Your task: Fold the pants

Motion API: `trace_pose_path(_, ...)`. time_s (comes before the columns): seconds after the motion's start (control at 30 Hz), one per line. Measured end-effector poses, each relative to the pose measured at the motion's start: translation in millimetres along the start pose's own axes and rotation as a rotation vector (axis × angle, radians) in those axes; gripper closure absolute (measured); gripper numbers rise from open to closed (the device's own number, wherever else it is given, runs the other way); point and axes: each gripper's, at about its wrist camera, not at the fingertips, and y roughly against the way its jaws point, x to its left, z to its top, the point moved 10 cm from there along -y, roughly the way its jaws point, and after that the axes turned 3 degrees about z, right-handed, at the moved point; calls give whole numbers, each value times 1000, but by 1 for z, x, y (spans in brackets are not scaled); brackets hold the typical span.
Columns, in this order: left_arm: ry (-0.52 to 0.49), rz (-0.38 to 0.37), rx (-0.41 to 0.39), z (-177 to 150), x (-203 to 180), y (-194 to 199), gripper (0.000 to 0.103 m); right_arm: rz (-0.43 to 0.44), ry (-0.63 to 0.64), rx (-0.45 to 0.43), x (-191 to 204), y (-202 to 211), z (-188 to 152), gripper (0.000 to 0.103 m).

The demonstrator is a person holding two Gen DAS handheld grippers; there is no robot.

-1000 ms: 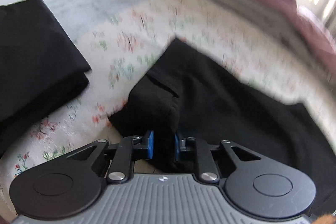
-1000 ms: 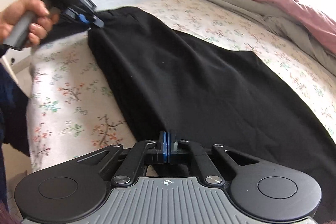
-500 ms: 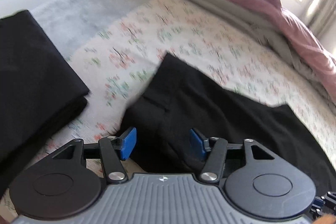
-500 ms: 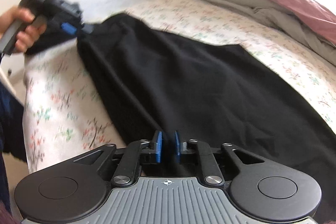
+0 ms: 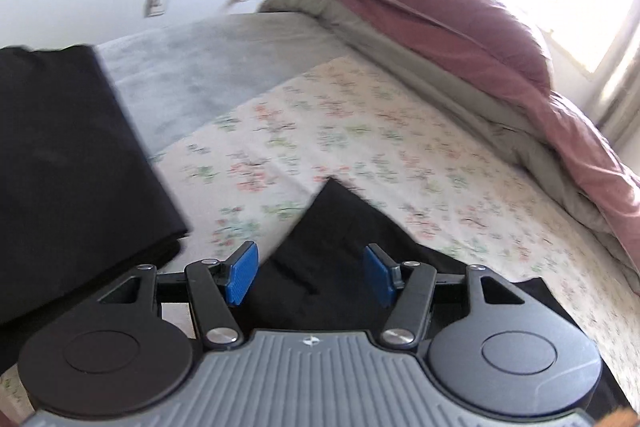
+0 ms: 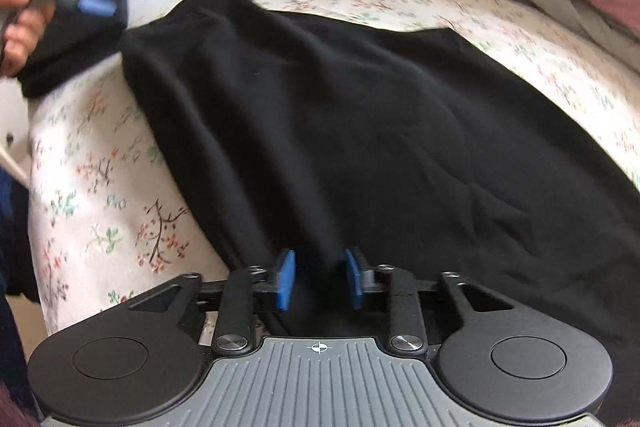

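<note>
Both of our hand-held two-finger grippers stand with their jaws apart and hold nothing. Our left gripper [image 5: 311,274] is spread wide, its blue pads [image 5: 240,273] well separated, and it hangs just above a corner of the black cloth pants [image 5: 340,239] that lie on the white floral bedsheet [image 5: 400,131]. No cloth is pinched between those pads; whether they touch the fabric beneath, we cannot tell. Our right gripper [image 6: 320,279] is parted more narrowly, blue pads [image 6: 286,279] on either side of a small ridge of the pants' edge, and the pads do not press on it.

From the right wrist camera the black pants [image 6: 360,131] spread flat and broad across the bed, from the near edge at our right gripper up to the far corner on the left, with soft creases running lengthwise. Up there our left hand [image 6: 20,27] grips the left gripper's handle, blurred, just beside that corner of the pants.

To the left in the left wrist view lies a second dark folded cloth [image 5: 68,167] on the sheet, apart from the pants. Beyond it a pale grey blanket [image 5: 192,75] covers the bed, and a dusty pink duvet with a grey underside [image 5: 460,39] is bunched along the far right side.
</note>
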Motion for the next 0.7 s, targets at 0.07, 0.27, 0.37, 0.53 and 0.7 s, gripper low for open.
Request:
trace_pose_path(0.07,-72,-44,4,-5,-24,-4,25,16,-45,-52,-3,8,7,70)
trace_pose_path(0.27,-277,-105,126,-46,-98,-44,24,-8,-174,-112,-30,11,17,70)
trace_pose_path(0.37,-335,-98,202,-68,-117,-70,24,-33,-195,-129,-39,10,18,70)
trace_pose_path(0.53,-422,-60,229,-87,-117,-92,19,-102,-215,-186,-54,14,20,11)
trace_pose_path(0.7,-372,-66,230,-80,-108,-87,19,-138,-210,-154,-61,5,20,11)
